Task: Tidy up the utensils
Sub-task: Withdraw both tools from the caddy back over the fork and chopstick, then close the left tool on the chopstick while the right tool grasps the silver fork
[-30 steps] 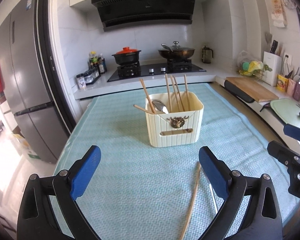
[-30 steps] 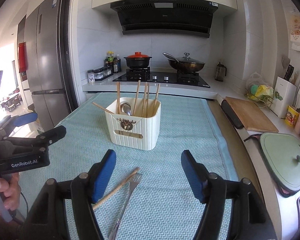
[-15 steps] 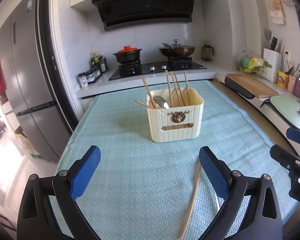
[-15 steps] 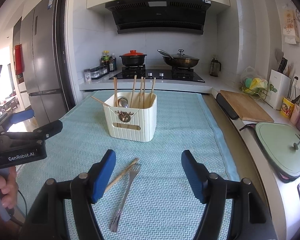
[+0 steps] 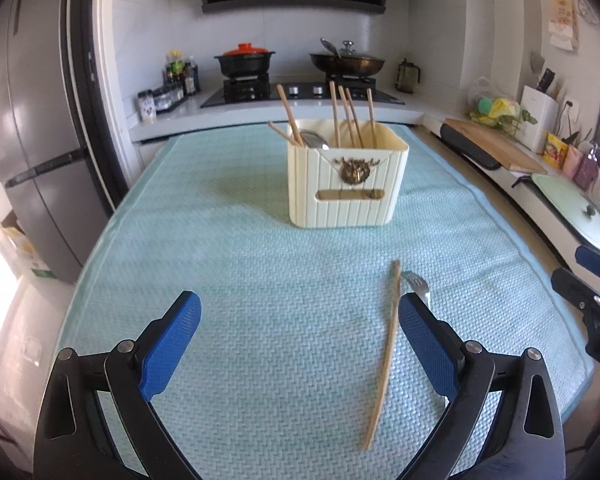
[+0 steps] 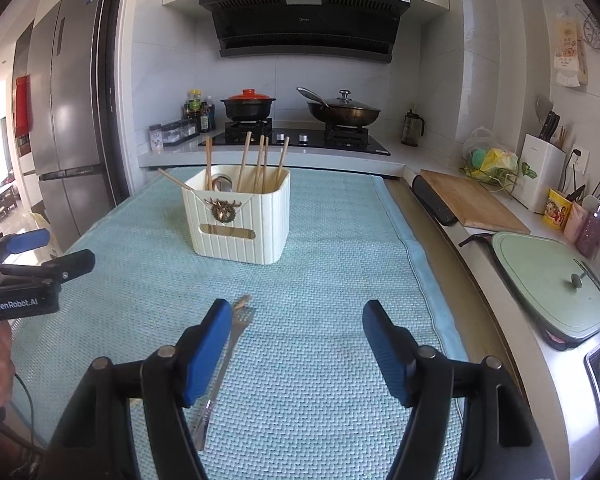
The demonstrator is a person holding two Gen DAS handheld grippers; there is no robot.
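Note:
A cream ribbed utensil holder (image 5: 346, 184) (image 6: 240, 220) stands mid-table with several wooden chopsticks (image 5: 336, 114) and a metal spoon (image 5: 314, 139) in it. On the mat nearer to me lie one loose wooden chopstick (image 5: 386, 356) and a metal fork (image 5: 416, 282) (image 6: 224, 360) side by side. My left gripper (image 5: 298, 320) is open and empty; the chopstick runs just inside its right finger, which covers most of the fork. My right gripper (image 6: 296, 332) is open and empty; its left finger overlaps the fork and hides all but the chopstick tip (image 6: 242, 302).
A light blue woven mat (image 5: 236, 272) covers the table. Behind are a hob with a red-lidded pot (image 6: 249, 105) and a wok (image 6: 343, 112), spice bottles and a fridge (image 6: 64, 128). On the right counter lie a cutting board (image 6: 474, 200), a knife block and a green lidded pan (image 6: 556, 280).
Both grippers have sunk and tilted down toward the mat. More of the loose chopstick and the fork's tines show in the left wrist view. Neither gripper's opening changed.

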